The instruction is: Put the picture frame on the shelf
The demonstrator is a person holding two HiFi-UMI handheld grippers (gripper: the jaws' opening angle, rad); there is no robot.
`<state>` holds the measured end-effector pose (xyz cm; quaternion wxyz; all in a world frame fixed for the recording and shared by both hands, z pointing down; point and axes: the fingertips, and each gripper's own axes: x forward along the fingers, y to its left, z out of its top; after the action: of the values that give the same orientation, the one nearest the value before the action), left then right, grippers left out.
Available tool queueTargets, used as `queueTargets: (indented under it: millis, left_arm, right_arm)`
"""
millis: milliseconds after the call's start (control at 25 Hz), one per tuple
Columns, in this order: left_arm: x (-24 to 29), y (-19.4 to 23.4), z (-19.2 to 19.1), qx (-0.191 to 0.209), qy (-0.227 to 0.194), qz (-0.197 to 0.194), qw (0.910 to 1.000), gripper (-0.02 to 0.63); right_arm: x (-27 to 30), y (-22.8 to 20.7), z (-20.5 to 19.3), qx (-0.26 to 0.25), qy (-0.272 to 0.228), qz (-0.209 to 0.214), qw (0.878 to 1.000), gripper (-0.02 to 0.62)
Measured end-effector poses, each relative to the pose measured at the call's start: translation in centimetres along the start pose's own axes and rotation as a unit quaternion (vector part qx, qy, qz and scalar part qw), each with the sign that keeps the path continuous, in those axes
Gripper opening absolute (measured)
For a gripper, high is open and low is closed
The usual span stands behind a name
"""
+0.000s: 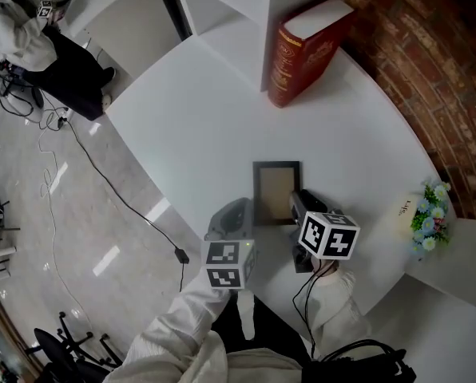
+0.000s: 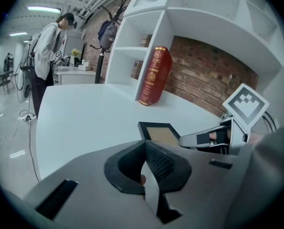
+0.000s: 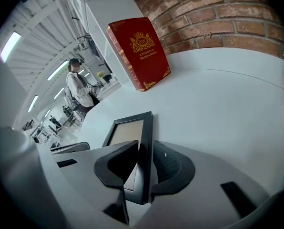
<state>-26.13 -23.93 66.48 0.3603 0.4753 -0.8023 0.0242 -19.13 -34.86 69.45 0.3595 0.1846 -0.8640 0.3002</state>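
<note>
In the head view, a dark rectangular picture frame with a tan panel (image 1: 275, 191) is sitting near the front of the curved white desk (image 1: 198, 126). The right hand-held gripper (image 1: 300, 206) is pinching its right edge. I cannot tell whether the frame is leaving the surface. The left hand-held gripper (image 1: 236, 212) is hovering just beside the frame's left side. A thick red hardback book (image 1: 306, 50) is leaning against the white shelf unit (image 1: 222, 10) at the far end.

In the left gripper view, that gripper's jaws are pressing together on nothing. The frame (image 2: 157, 131) is lying ahead, well apart from the shelf (image 2: 151, 32).

In the right gripper view, the jaws are clamping one thin rail of the frame (image 3: 132, 137). With such an off-centre hold the frame is likely to swing, so I would be lifting slowly, steadying it with the free gripper and aiming for a compartment clear of the book.

The desk is smooth and bare. A brick wall (image 1: 430, 78) is running behind it, and a small bunch of flowers (image 1: 430, 218) is standing to the right.
</note>
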Motion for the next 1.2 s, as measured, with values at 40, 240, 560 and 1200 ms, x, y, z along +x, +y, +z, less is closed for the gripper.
queueTargets:
  millis: [40,240,560,1200]
  left_arm:
    - [0.0,0.0,-0.1,0.0,0.001,0.0,1.0,0.008]
    - [0.4,-0.1,-0.4,0.004,0.004,-0.001,1.0,0.008]
    - [0.3,-0.3,-0.6,0.007,0.007,-0.003,0.9999,0.008]
    - [-2.4,-0.6,0.4,0.028,-0.007,-0.02,0.9994,0.008]
  right_arm:
    - [0.1,0.0,-0.1,-0.003,0.004,0.0,1.0,0.092]
    - [0.4,0.1,-0.2,-0.018,0.021,0.002,1.0,0.092]
    - [0.3,0.0,-0.1,-0.017,0.019,0.005,1.0,0.087]
    - [-3.7,-0.6,0.5,0.027,-0.051,-0.036,0.998,0.075]
